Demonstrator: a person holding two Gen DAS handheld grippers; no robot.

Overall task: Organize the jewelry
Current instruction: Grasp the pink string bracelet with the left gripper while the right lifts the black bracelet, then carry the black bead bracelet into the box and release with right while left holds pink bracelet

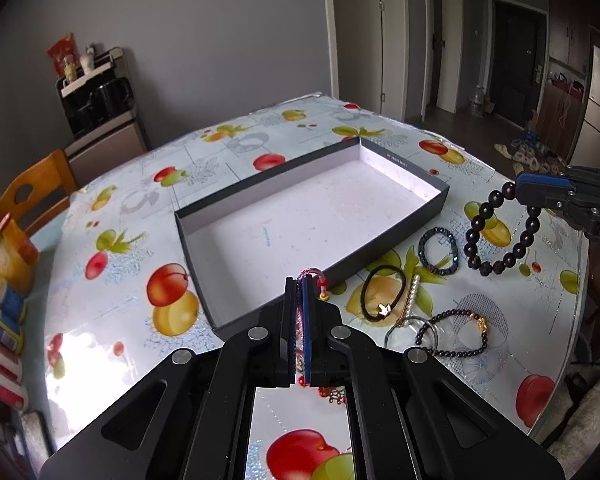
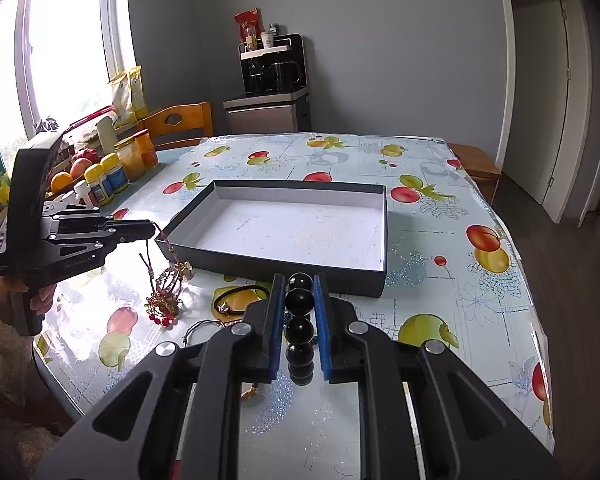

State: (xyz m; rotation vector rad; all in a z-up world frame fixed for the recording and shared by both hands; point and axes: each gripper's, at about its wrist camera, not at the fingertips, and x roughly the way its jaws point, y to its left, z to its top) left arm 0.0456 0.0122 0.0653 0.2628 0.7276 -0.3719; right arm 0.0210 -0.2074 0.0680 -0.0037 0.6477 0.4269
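A shallow dark box [image 1: 384, 162] with a white inside lies on the table, also in the right wrist view [image 2: 300, 190]. My left gripper [image 1: 301, 280] is shut on a pink-red braided cord ornament [image 1: 314, 274]; its gold and red pendant [image 2: 166, 294] hangs down to the table. My right gripper [image 2: 300, 280] is shut on a dark bead bracelet [image 2: 299, 300], which hangs from it above the table [image 1: 500, 236]. On the table lie a dark blue bracelet [image 1: 438, 250], a black hair tie with a gold charm [image 1: 382, 294], a pearl piece [image 1: 410, 296] and a small-bead bracelet [image 1: 454, 334].
The table [image 1: 140, 280] has a fruit-print cover. Jars and bottles [image 2: 116, 168] stand along its left edge by the window. A wooden chair [image 2: 180, 122] and a cabinet with a coffee machine [image 2: 270, 92] stand behind.
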